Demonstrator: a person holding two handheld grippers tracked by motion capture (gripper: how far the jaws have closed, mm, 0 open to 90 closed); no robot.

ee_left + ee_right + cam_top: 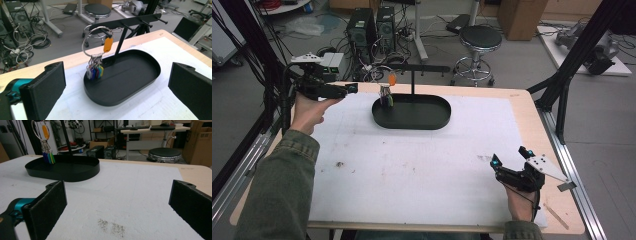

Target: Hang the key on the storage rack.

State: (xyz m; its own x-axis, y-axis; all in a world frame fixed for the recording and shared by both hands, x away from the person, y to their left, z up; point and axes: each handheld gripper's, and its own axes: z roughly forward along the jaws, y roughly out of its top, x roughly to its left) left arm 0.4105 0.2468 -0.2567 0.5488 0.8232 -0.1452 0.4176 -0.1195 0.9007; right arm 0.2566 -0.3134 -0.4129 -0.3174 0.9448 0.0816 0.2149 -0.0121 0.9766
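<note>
Closest to us, the right gripper is held low over the white mat near the front edge of the table. In the right gripper view we see its two black jaws spread wide apart with nothing between them, and a small patch of dark specks on the mat just ahead of them. Farther off, ahead of this claw and to its left, sits the black oval tray. The left gripper is held up near the far left side of the table. Its jaws are spread wide too, and they hold nothing. Just ahead of this claw we see the tray, and a black stand with pegs rises from it. A big metal key ring hangs from one peg, with an orange tag and a bunch of coloured key tags that dangle down into the tray. Beyond the table we see a round stool and computer boxes on the floor.
</note>
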